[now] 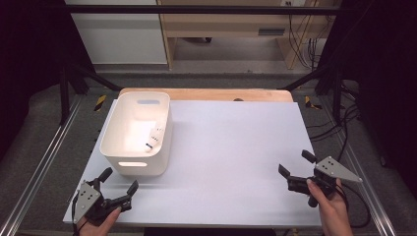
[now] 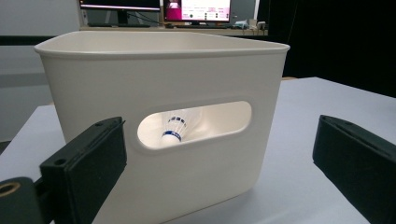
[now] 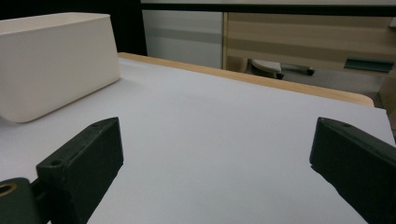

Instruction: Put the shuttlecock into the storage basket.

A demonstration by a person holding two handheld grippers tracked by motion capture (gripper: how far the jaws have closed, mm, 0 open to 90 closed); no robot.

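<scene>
shuttlecock [image 1: 153,138] inside white bin [image 1: 114,152], just beyond released left claw [image 1: 119,180], right claw [image 1: 297,164] released, well apart

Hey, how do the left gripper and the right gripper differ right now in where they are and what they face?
The left gripper sits at the table's near left, close to the white bin; the right gripper sits at the near right, far from it. In the left gripper view the bin's handle slot shows a shuttlecock inside; the right gripper view faces mostly bare white tabletop. Both are hand-held, jaws wide open, holding nothing.
</scene>
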